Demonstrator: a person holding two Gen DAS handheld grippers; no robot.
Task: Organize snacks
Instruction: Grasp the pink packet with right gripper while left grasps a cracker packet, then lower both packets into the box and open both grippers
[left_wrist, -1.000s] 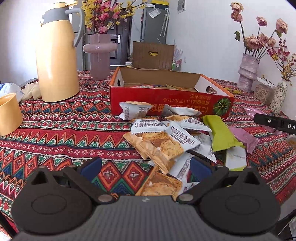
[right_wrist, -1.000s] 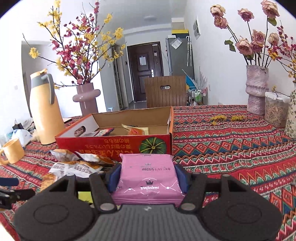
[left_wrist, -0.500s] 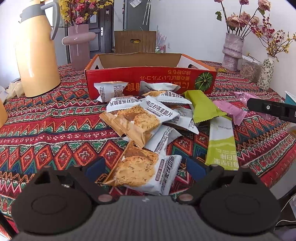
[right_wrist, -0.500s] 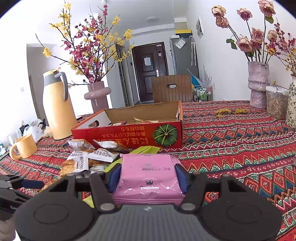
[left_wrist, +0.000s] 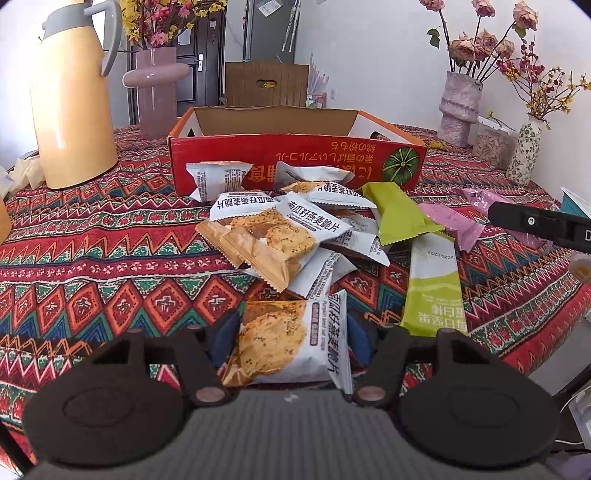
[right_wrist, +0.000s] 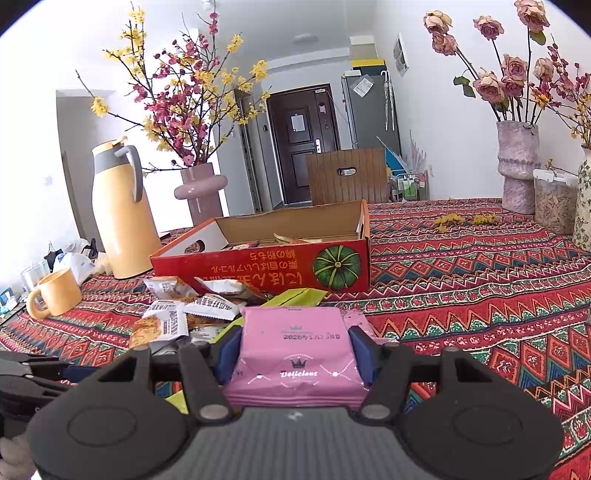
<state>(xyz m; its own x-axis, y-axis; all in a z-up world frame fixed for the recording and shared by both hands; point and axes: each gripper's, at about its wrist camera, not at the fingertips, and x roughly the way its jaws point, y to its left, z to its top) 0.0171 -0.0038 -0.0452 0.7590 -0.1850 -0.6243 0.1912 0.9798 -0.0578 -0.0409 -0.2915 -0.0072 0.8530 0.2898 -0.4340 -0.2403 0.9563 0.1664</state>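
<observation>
Closing the left hand-held gripper (left_wrist: 288, 332) around a white oat-crisp packet (left_wrist: 291, 339) at the near end of the snack pile (left_wrist: 295, 229), blue pads (left_wrist: 221, 338) now touching both side edges, jaws having just been narrowing with the packet between them. Pinching a pink packet (right_wrist: 293, 354) squarely in the right hand-held gripper (right_wrist: 295, 354), held just above the table (right_wrist: 461, 295). Judging both packets as light, crinkly and slippery, the crisps inside likely brittle; gripping gently across the flat sides, near the middle rather than on the sealed ends, looking safest. Leaving further out the loose white, green and pink wrappers heaped on the patterned cloth. Waiting beyond them, the open red box (left_wrist: 295, 162) at the far side, a few snacks already lying inside it.
</observation>
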